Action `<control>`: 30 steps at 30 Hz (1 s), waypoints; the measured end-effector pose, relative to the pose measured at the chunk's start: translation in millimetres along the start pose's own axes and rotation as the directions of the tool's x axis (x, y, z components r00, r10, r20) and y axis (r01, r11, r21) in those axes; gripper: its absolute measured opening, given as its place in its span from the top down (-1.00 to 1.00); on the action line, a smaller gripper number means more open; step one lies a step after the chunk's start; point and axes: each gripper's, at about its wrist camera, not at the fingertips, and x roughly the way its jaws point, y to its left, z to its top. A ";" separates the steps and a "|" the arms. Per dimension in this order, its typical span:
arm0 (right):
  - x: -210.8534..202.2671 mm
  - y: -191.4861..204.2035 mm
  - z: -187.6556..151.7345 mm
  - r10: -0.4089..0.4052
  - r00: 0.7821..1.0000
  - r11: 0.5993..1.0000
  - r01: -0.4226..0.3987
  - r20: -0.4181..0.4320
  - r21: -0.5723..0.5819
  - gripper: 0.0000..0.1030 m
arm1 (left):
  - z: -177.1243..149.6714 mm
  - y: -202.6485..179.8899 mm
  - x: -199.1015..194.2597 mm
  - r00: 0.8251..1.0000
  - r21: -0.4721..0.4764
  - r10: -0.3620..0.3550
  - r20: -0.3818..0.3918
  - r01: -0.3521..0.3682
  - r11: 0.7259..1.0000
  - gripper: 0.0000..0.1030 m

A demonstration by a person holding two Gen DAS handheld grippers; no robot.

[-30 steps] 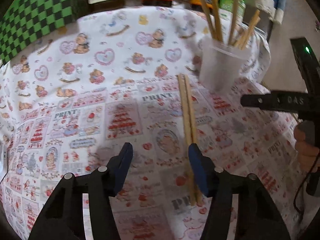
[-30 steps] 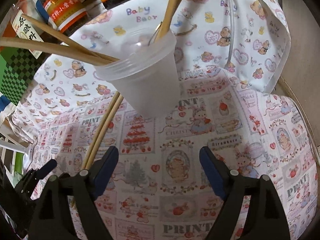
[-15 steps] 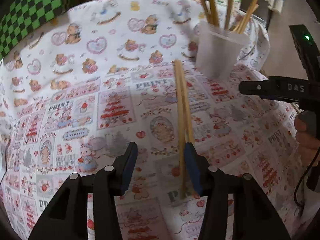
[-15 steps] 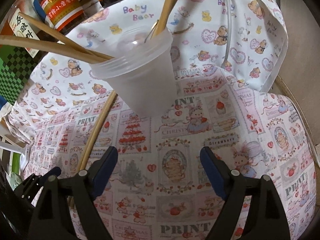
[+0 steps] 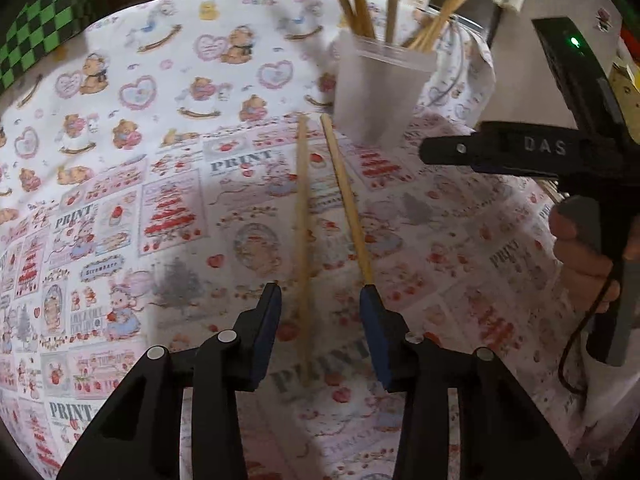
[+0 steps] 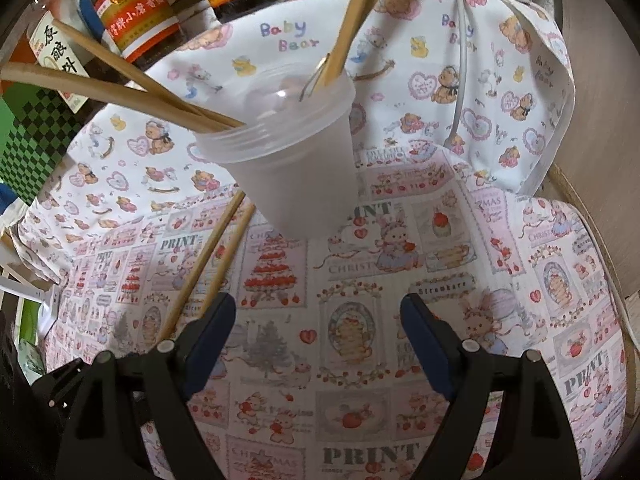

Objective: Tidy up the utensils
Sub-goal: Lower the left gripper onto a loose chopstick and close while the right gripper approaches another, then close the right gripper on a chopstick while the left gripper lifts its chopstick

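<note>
Closest in the left wrist view is the left claw [image 5: 320, 304], pointing down at the desk [image 5: 120, 184], which is covered in a busy cartoon-print cloth. Its jaws are closing, with one loose chopstick [image 5: 303, 240] lying flat between the blue pads and not pinched yet as far as I can see. A second loose chopstick [image 5: 346, 200] runs up from right at the tip of the right-hand pad; can't tell if it's actually touching. The two sticks splay apart a bit toward the far end, and both point toward the plastic cup [image 5: 380, 92].

In the right wrist view the right claw [image 6: 318, 320] is spread wide over bare cloth with nothing between the pads. The same two sticks show off to its left, one partly hidden behind the left finger.

Further back, the cup stands upright on the cloth just past the stick ends, with several chopsticks in the cup [image 6: 120, 96] leaning out in different directions. Behind that, at the desk's far edge, is a row of sauce bottles [image 6: 136, 16].
</note>
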 end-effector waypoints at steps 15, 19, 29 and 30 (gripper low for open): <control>-2.4 28.8 -9.5 -0.015 1.000 0.988 0.018 0.021 -0.152 -0.62 | 2.8 8.6 -19.7 0.994 -0.056 0.083 0.073 -0.079 0.995 0.91; -1.1 50.5 -21.2 0.021 1.000 0.973 -0.020 0.003 -0.232 -0.62 | 5.4 11.9 -59.4 0.961 -0.075 0.133 0.241 -0.118 0.990 0.91; 11.6 84.2 -46.8 0.044 0.998 0.940 -0.058 -0.050 -0.335 -0.50 | -2.9 25.1 -131.8 0.787 -0.173 0.213 0.579 -0.137 0.975 0.91; 12.0 86.5 -48.8 0.037 0.998 0.938 -0.052 -0.049 -0.342 -0.49 | -4.7 25.3 -136.7 0.769 -0.182 0.222 0.600 -0.139 0.973 0.91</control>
